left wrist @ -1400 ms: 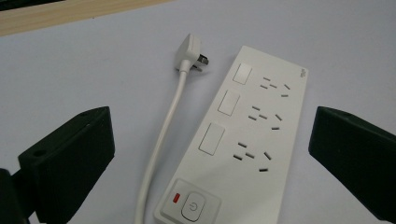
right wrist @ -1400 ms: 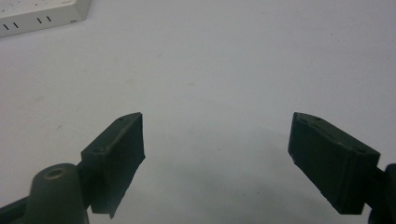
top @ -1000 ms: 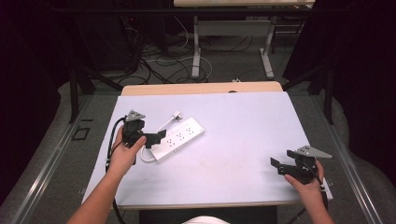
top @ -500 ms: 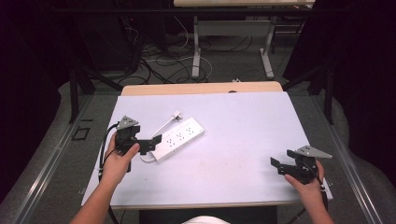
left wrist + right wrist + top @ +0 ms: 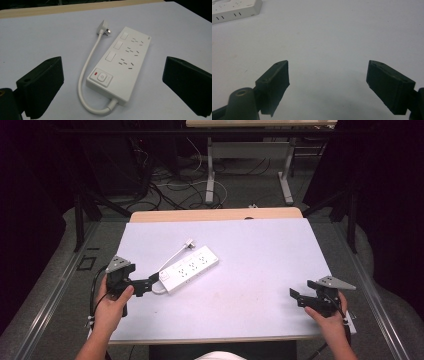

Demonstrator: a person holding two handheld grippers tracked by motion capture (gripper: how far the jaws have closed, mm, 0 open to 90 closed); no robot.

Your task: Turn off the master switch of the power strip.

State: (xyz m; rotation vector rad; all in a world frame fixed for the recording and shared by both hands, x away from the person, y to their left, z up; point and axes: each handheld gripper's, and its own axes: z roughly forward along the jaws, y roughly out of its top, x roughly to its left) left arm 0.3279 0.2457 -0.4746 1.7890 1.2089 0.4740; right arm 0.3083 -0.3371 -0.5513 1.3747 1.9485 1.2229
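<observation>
Power strip (image 5: 190,269) lies flat on the white table (image 5: 260,250), left of centre, angled so its far end points up and right. Left gripper (image 5: 150,283) sits just beside the strip's near end, jaws wide apart, holding nothing; in the left gripper view the strip (image 5: 120,65) lies between and beyond the two black jaws, not touched. Step in hand, as I judge it: lining up to grab the strip by its near end.

To do it well: come in low, keep the jaws spread wider than the body, centre them on the switch end and close across the short width, not the long one. Watch the cable loop (image 5: 86,87), which curls out of the near end and round the left side; a jaw landing on it would push the strip askew or pinch the cord. Avoid pressing the power button (image 5: 102,77).

Look of the strip: white plastic, flat rectangular block, three socket groups in a row, each with a small square switch beside it, a larger button with a red mark at the near end. Short white cord ends in a plug (image 5: 104,27) lying on the table by the far corner.

Right gripper (image 5: 300,297) rests near the table's right front edge, well apart from the strip, jaws open and empty.
</observation>
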